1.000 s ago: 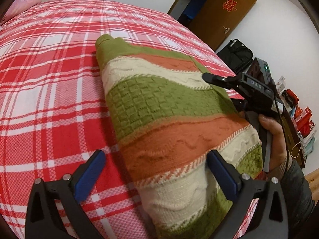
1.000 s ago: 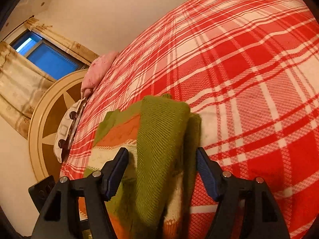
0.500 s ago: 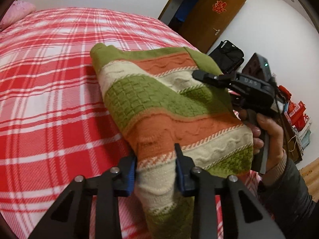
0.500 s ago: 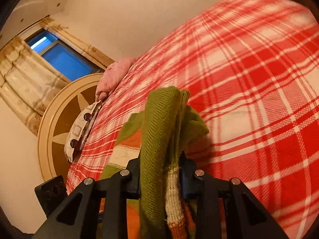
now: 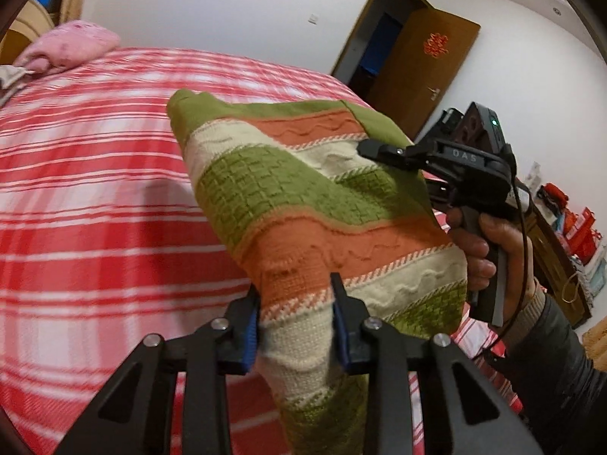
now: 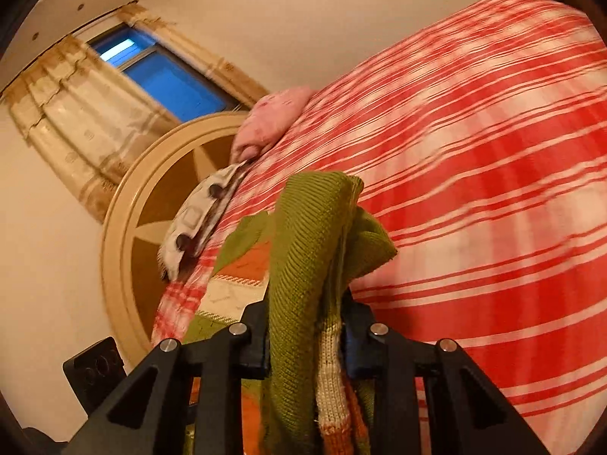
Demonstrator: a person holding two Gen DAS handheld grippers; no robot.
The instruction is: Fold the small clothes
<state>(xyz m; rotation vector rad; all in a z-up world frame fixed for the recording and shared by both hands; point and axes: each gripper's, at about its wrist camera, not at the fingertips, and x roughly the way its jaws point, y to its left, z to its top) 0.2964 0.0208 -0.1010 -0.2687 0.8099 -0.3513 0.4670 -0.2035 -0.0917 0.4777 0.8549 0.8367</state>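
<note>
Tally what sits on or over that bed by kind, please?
Striped knitted sweater of green, orange and cream: 1
Pink pillow: 1
Red and white plaid bedspread: 1
Black two-finger grippers, left gripper and right gripper, both clamped on the sweater: 2
Total: 5

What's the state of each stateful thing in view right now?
Striped knit sweater: folded, pinched at two edges, near end held above the bedspread.
Left gripper: shut on the sweater.
Right gripper: shut on the sweater.
Wooden door: open.
Plaid bedspread: spread flat.
Window curtain: drawn aside.
</note>
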